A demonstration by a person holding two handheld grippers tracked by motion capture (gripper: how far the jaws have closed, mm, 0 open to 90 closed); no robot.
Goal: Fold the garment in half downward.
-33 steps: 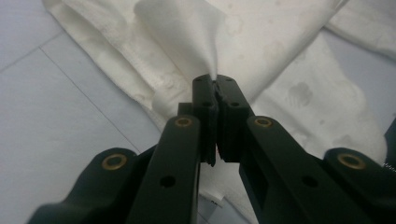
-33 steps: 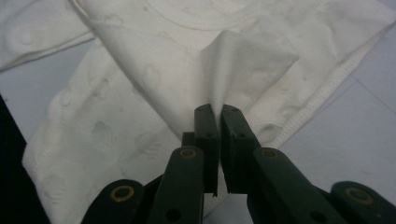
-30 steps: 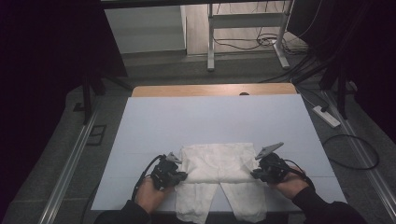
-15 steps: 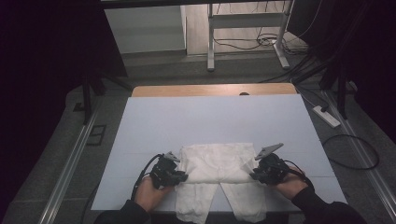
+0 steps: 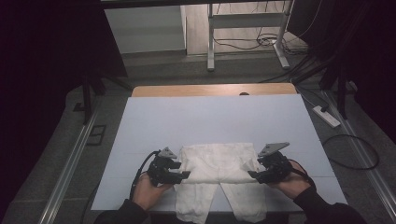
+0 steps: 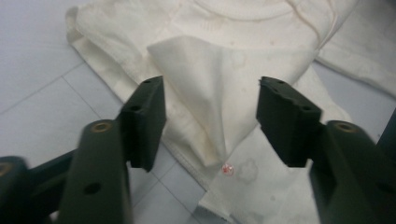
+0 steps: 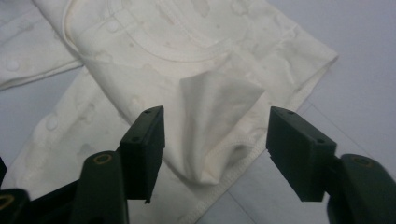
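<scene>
while the cloth (image 5: 218,179) is lying folded at the near edge of the surface (image 5: 210,123), the left gripper (image 5: 183,175) and right gripper (image 5: 253,175) are flanking it — both sets of fingers have just been opening, each now standing apart around a pinched-up fold without pressing it.

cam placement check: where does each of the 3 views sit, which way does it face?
High view: above the person's side, looking forward and down on the table; both hands, left gripper, right gripper.
Left gripper view: on the left gripper, along open jaws.
Right gripper view: on the right gripper, likewise.
All share the white trousers.
</scene>
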